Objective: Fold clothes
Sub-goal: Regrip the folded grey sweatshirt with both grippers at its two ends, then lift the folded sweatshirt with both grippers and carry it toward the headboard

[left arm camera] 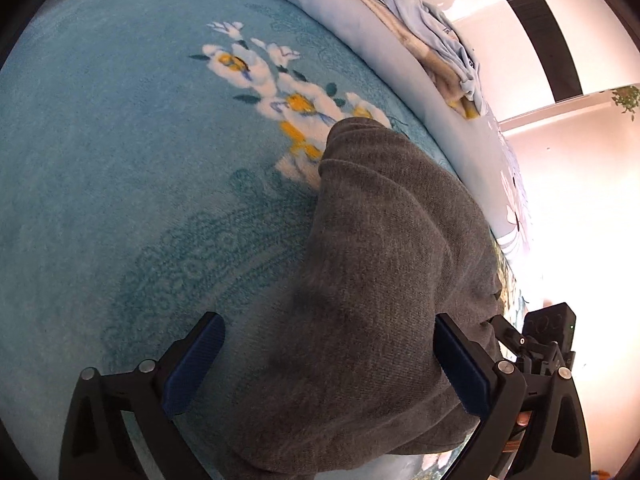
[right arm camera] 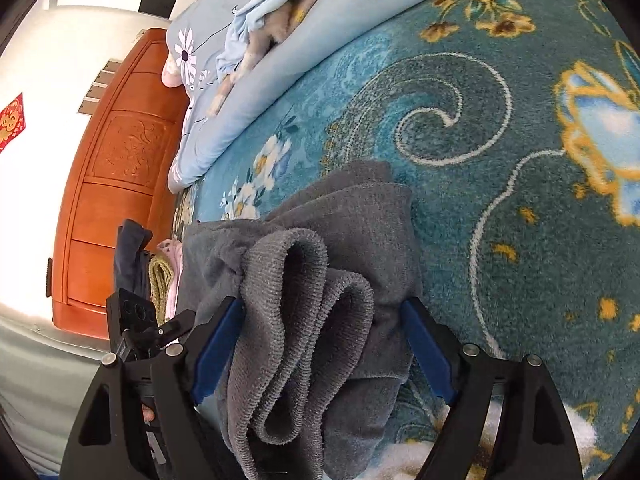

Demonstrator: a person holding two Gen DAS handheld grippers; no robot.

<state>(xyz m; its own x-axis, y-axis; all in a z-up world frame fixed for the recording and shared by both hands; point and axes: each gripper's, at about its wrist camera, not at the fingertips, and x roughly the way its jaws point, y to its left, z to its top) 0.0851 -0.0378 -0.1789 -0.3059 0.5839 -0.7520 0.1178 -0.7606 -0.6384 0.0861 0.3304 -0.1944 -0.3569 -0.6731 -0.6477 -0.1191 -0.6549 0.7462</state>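
Right wrist view, gray garment (right arm camera: 320, 280) bunched between spread right gripper (right arm camera: 320, 344) fingers

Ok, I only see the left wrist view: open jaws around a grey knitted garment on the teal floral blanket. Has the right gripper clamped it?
Observer: No. The right gripper has its jaws open, one on each side of the bunched, ribbed end of the grey knitted garment.
Operator: Anything already folded?
Observer: Possibly. A small pile of dark blue, olive and pink cloth lies beside the garment.
Operator: What's behind that pile?
Observer: A carved orange-brown wooden panel.
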